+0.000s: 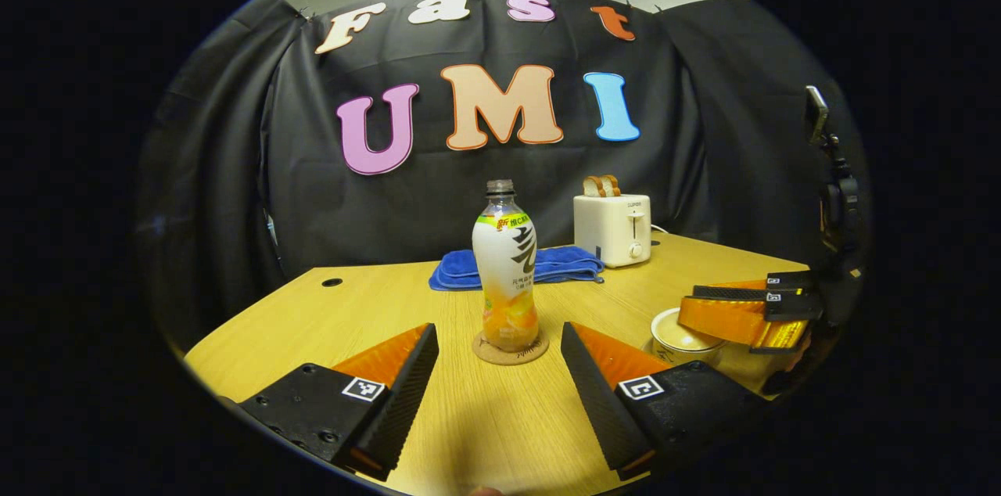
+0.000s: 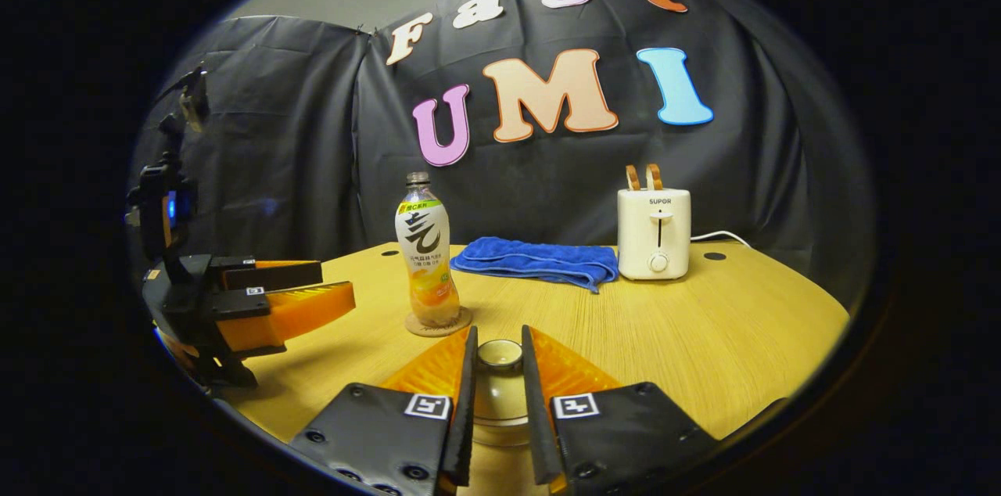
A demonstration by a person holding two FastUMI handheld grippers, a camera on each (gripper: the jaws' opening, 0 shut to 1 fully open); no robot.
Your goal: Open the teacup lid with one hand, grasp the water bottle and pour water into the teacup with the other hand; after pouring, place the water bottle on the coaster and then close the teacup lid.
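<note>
Standing on a round coaster (image 1: 510, 351) near the middle of the wooden worktop (image 1: 367, 308), the water bottle (image 1: 506, 277) is upright with no cap showing on its neck. In the left gripper view the left tongs (image 1: 500, 394) are spreading wide in front of the bottle, with bare worktop between their fingers and nothing in their grip. To the right of the bottle in that view the teacup (image 1: 682, 336) is sitting uncovered, with pale liquid showing inside, and the right tongs (image 1: 770, 316) are hanging just above and to the right of it.

In the right gripper view the right tongs (image 2: 498, 402) are standing narrow, their two fingers pressing on either side of the teacup lid (image 2: 500, 386), whose round knob is showing between them. The bottle (image 2: 427, 253) is standing on its coaster (image 2: 438, 322) just beyond, slightly left, and the left tongs (image 2: 301, 292) are hovering at the left edge.

Farther back a folded blue towel (image 2: 539, 260) is lying on the worktop, and a white toaster (image 2: 653, 234) with two slices of bread sticking up is standing to its right.
</note>
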